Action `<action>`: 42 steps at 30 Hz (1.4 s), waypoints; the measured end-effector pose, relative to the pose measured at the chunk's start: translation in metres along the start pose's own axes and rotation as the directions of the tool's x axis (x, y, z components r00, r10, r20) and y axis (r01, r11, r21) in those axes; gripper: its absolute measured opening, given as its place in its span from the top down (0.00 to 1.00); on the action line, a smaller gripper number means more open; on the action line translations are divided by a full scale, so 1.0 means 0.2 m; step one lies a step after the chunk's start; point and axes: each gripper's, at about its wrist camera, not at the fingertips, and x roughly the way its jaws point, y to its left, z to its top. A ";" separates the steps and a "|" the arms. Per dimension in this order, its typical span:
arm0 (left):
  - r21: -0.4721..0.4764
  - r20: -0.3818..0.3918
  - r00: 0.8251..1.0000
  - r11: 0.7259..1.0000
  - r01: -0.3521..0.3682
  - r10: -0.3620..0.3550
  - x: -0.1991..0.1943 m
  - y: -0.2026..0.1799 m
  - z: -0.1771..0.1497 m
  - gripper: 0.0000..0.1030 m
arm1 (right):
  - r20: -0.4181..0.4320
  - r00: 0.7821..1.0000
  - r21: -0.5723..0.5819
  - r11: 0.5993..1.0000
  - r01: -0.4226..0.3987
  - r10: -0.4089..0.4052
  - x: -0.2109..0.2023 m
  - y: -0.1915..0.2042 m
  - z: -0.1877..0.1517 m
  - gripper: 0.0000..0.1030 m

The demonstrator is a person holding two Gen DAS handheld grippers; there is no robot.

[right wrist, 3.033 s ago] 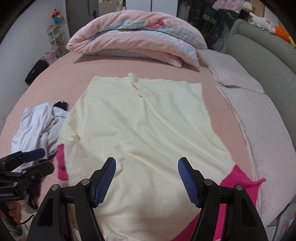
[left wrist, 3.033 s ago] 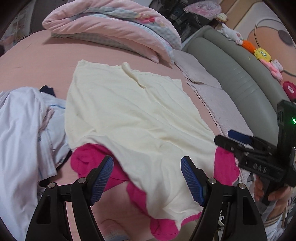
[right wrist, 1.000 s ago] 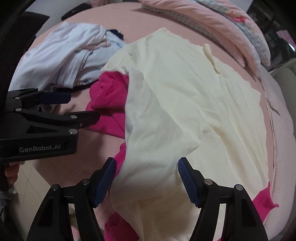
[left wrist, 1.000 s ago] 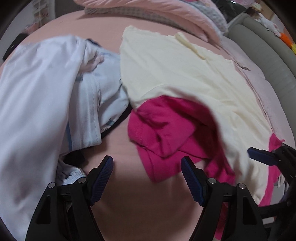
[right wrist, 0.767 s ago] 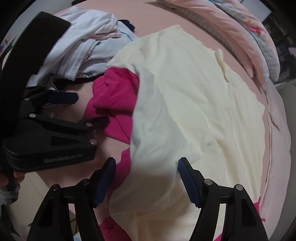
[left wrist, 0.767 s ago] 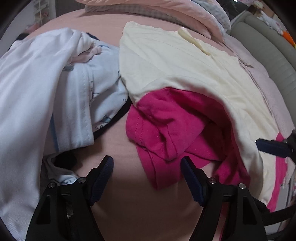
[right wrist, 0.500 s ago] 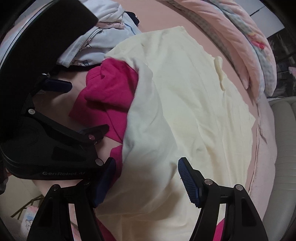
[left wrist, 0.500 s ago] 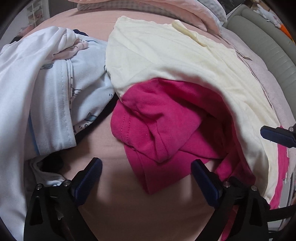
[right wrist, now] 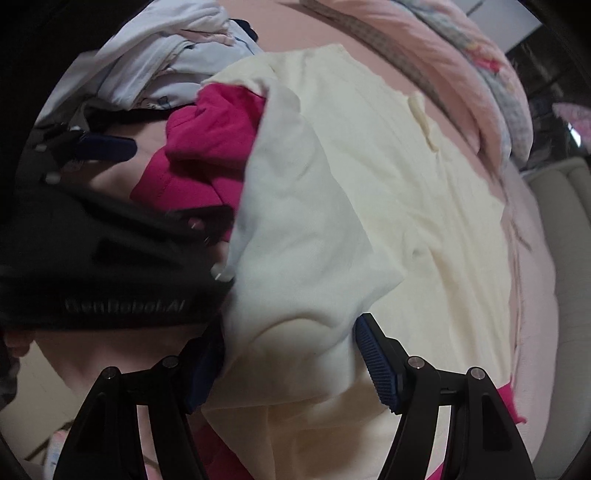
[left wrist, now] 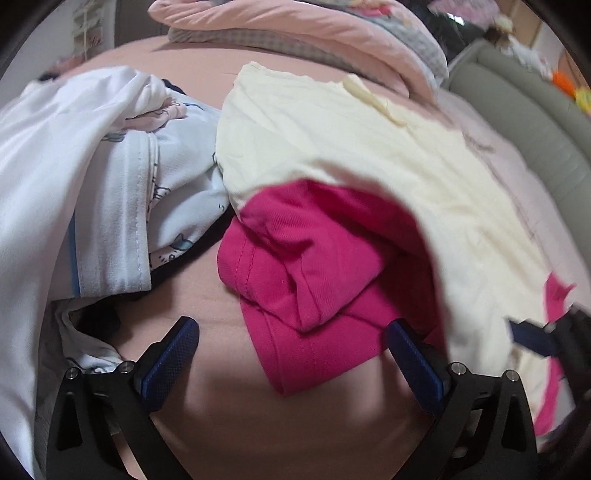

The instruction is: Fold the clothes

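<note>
A crumpled magenta garment (left wrist: 314, 266) lies on the pink bed sheet (left wrist: 295, 424), partly under a large cream garment (left wrist: 351, 140) spread over the bed. My left gripper (left wrist: 290, 328) hovers just over the magenta garment's near edge. Its jaws are opening wide, the cloth lies between them and the pads do not press on it. In the right wrist view the cream garment (right wrist: 369, 184) has its edge turned back, which bares the magenta garment (right wrist: 214, 147). My right gripper (right wrist: 288, 332) is open, low over the cream fold that bulges between its fingers. The left gripper's body (right wrist: 110, 277) sits close at the left.
A heap of white and pale blue clothes (left wrist: 74, 166) lies left of the magenta garment. A folded pink quilt (left wrist: 295, 26) fills the far end of the bed. A grey-green padded headboard (left wrist: 535, 122) runs along the right. A hand (right wrist: 18, 339) shows at the left edge.
My left gripper's jaws have spread wider and it has closed in on the magenta garment. The right gripper has sunk and rolled toward the cream garment's turned-back edge.
</note>
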 end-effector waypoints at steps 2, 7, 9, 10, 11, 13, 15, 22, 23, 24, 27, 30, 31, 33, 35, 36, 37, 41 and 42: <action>-0.040 0.013 0.999 0.998 0.050 -0.049 -0.01 0.03 0.01 0.02 | 0.009 1.000 -0.009 1.000 0.017 -0.017 0.00 0.01 0.00 0.33; -0.068 0.015 0.996 0.994 0.090 -0.089 -0.02 0.05 0.03 0.39 | 0.005 1.000 0.034 0.999 -0.017 0.017 0.01 -0.04 0.00 0.33; -0.094 0.014 0.993 0.989 0.114 -0.114 -0.01 0.07 0.04 0.46 | -0.005 0.999 0.064 0.997 -0.037 0.038 0.02 -0.05 0.01 0.33; -0.119 0.020 0.992 0.984 0.129 -0.128 -0.01 0.09 0.04 0.48 | -0.003 0.999 0.072 0.996 -0.046 0.046 0.02 -0.06 0.01 0.33; -0.137 0.023 0.989 0.980 0.146 -0.144 -0.01 0.10 0.04 0.52 | -0.001 0.999 0.079 0.995 -0.054 0.055 0.01 -0.07 0.01 0.33; -0.164 0.025 0.984 0.971 0.176 -0.175 -0.01 0.13 0.06 0.57 | 0.007 0.998 0.080 0.995 -0.062 0.062 0.00 -0.05 0.00 0.33; -0.189 0.025 0.980 0.961 0.201 -0.200 0.00 0.15 0.07 0.62 | 0.016 0.997 0.083 0.994 -0.077 0.076 -0.01 -0.04 0.00 0.36; -0.234 0.039 0.962 0.934 0.272 -0.270 -0.03 0.18 0.09 0.69 | 0.035 0.974 0.213 0.950 -0.226 0.224 -0.01 -0.16 -0.03 0.68; -0.225 0.040 0.961 0.935 0.275 -0.273 -0.04 0.17 0.09 0.69 | 0.043 0.972 0.216 0.948 -0.236 0.232 -0.01 -0.17 -0.03 0.70; -0.220 0.040 0.960 0.934 0.281 -0.279 -0.05 0.17 0.10 0.70 | 0.053 0.966 0.230 0.938 -0.258 0.252 -0.01 -0.20 -0.04 0.71; -0.218 0.046 0.950 0.925 0.312 -0.309 -0.06 0.15 0.12 0.72 | 0.087 0.941 0.295 0.894 -0.337 0.327 -0.01 -0.29 -0.06 0.74; -0.202 0.052 0.942 0.920 0.335 -0.332 -0.08 0.12 0.17 0.73 | 0.121 0.918 0.352 0.848 -0.397 0.379 0.00 -0.38 -0.09 0.74; -0.192 0.055 0.940 0.920 0.341 -0.337 -0.08 0.11 0.18 0.73 | 0.134 0.909 0.372 0.830 -0.416 0.396 0.00 -0.41 -0.11 0.74; -0.171 0.062 0.936 0.921 0.351 -0.346 -0.10 0.08 0.21 0.73 | 0.161 0.892 0.416 0.791 -0.449 0.422 0.01 -0.47 -0.14 0.74; -0.146 0.073 0.933 0.921 0.360 -0.353 -0.13 0.05 0.23 0.73 | 0.184 0.875 0.455 0.750 -0.480 0.448 0.03 -0.54 -0.16 0.74; -0.133 0.074 0.931 0.921 0.365 -0.358 -0.15 0.04 0.24 0.73 | 0.197 0.869 0.476 0.731 -0.489 0.454 0.04 -0.57 -0.18 0.74; -0.122 0.074 0.931 0.923 0.365 -0.359 -0.16 0.03 0.25 0.73 | 0.210 0.863 0.497 0.710 -0.498 0.459 0.03 -0.60 -0.20 0.74; -0.091 0.080 0.941 0.938 0.335 -0.329 -0.18 0.01 0.31 0.73 | 0.242 0.854 0.564 0.649 -0.511 0.462 0.08 -0.72 -0.26 0.74; -0.083 0.082 0.944 0.941 0.327 -0.321 -0.19 0.00 0.33 0.73 | 0.245 0.855 0.582 0.636 -0.507 0.458 0.09 -0.75 -0.28 0.74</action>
